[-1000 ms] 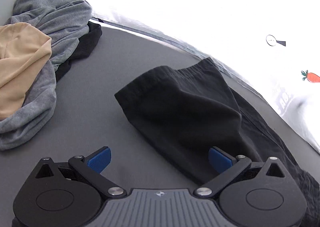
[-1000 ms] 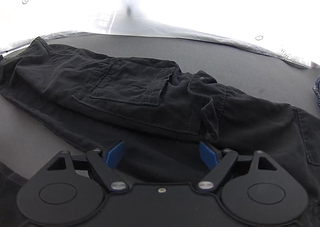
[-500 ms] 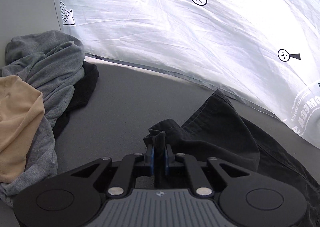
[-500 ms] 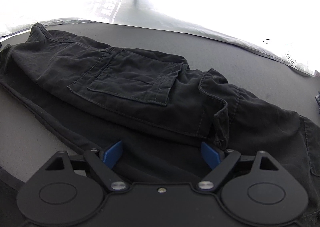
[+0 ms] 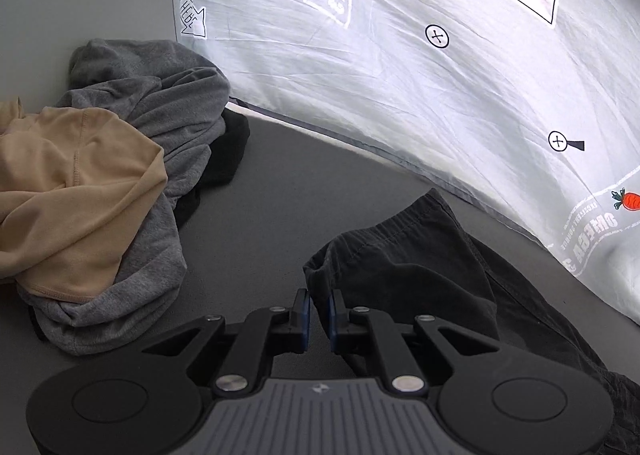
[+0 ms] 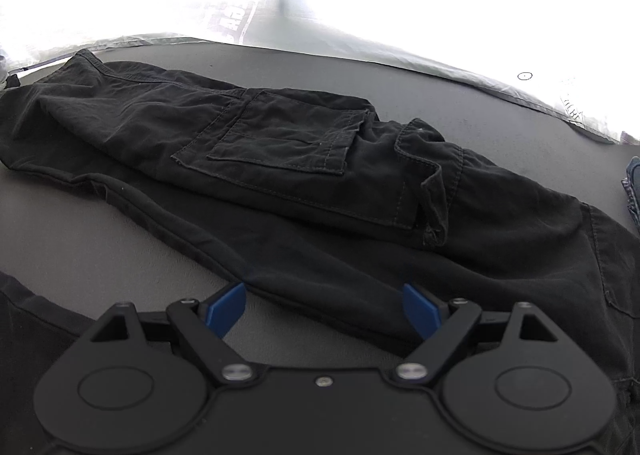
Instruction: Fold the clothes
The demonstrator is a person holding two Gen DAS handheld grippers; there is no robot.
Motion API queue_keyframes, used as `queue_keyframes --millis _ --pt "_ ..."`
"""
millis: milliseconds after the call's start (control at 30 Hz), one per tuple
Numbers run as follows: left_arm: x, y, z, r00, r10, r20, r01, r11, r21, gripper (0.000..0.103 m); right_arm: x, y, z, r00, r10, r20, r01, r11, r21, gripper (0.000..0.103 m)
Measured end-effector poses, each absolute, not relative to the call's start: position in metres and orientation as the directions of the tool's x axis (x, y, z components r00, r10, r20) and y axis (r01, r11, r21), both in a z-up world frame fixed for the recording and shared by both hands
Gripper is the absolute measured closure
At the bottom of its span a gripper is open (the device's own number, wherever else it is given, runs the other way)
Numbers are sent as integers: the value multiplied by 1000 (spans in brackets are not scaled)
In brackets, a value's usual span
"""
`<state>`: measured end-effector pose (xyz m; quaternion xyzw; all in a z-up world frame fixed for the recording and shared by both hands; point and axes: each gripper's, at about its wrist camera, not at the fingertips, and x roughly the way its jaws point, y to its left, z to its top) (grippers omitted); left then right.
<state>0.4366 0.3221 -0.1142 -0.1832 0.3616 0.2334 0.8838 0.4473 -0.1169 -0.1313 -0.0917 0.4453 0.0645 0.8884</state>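
Black cargo trousers point(image 6: 304, 175) lie stretched across the dark grey table, one leg folded over the other, a flap pocket facing up. In the left wrist view their cuff end point(image 5: 400, 267) is bunched and lifted off the table. My left gripper point(image 5: 319, 315) is shut on a pinch of that cuff fabric between its blue pads. My right gripper point(image 6: 324, 305) stands open just above the trousers' near edge; black cloth lies under and between its spread fingers without being pressed.
A heap of grey point(image 5: 152, 103) and tan point(image 5: 72, 183) clothes lies at the left of the table point(image 5: 312, 183), with a black piece under it. A white printed sheet point(image 5: 400, 55) rises along the far edge. A blue checked cloth point(image 6: 634, 191) peeks in at the right.
My left gripper went from open over the cuff to shut on it, then lifted it and drew it up off the table. The right gripper edged along the trousers, still open.
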Motion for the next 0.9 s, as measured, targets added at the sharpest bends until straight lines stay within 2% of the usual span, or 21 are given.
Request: queue_keyframes --millis 100,333,400,533,633,700,767,833,900 --pt "439 315 -110 607 338 -719 -571 815 -99 93 446 -118 -134 588 30 -808 -196 975 -106 17" --pt "405 291 -58 629 432 -646 -563 826 5 93 444 -119 -129 602 44 -797 -195 976 -94 17" --pt "389 294 -53 616 442 -652 -576 818 11 93 441 -120 -127 605 56 -795 -200 976 -84 17" --pt "363 303 -89 506 468 -725 -602 793 92 92 435 -123 -130 594 70 -801 -203 977 -65 17" --pt "351 309 -123 401 441 -803 -621 775 116 84 433 -127 -133 581 79 -810 -206 977 -53 17" --pt "343 314 -122 406 438 -802 -637 765 95 78 432 -127 -131 578 75 -813 -221 973 -68 17" --pt "336 319 -120 410 435 -801 -653 754 75 59 432 -126 -125 591 67 -804 -238 967 -95 17" --pt "331 325 -110 449 429 -784 -661 750 33 50 433 -128 -116 606 74 -792 -244 965 -96 17" --pt "340 329 -101 503 403 -765 -638 770 -13 48 434 -132 -107 618 87 -781 -233 969 -77 17"
